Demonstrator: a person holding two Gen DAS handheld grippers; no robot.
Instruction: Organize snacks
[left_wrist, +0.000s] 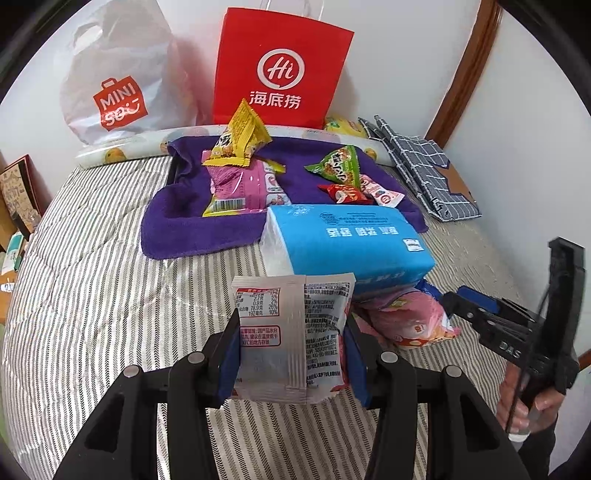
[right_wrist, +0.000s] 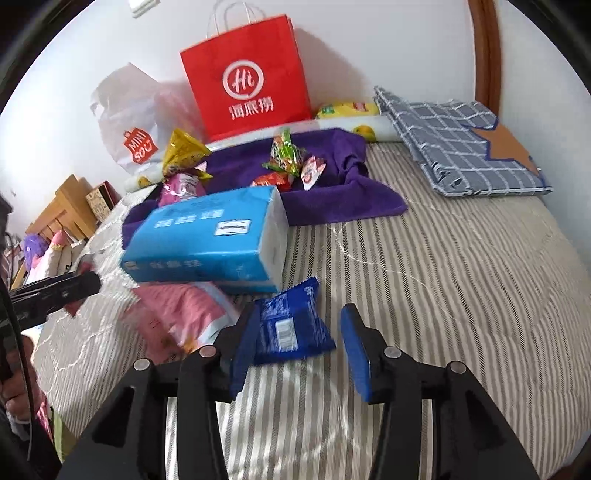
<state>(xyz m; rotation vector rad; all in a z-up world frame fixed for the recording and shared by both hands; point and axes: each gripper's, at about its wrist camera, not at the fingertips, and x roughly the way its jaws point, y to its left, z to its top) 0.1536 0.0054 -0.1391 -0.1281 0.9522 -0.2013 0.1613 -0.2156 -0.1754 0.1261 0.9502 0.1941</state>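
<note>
One silver snack packet (left_wrist: 291, 336) was held upright between the pads of the left gripper (left_wrist: 291, 354), printed back toward the camera, above the striped bedding (left_wrist: 92, 277). The right gripper (right_wrist: 299, 350) was seen with its jaws parted; one blue snack packet (right_wrist: 291, 325) lay on the bedding between them, touching the left pad and clear of the right pad, so it was not gripped. One pink snack bag (right_wrist: 177, 314) lay just beside the blue packet, partly under one blue tissue pack (right_wrist: 207, 243). One purple towel (left_wrist: 192, 225) was spread behind the tissue pack. On it, five snack items were counted: one yellow packet (left_wrist: 236, 140), one magenta packet (left_wrist: 240, 184), one green packet (left_wrist: 338, 164), one red packet (left_wrist: 345, 194) and one small white-and-red packet (left_wrist: 380, 192). Two bags stood against the wall: one red paper bag (left_wrist: 280, 70) and one white plastic bag (left_wrist: 118, 74). One folded checked cloth (right_wrist: 458, 140) lay to the right.
</note>
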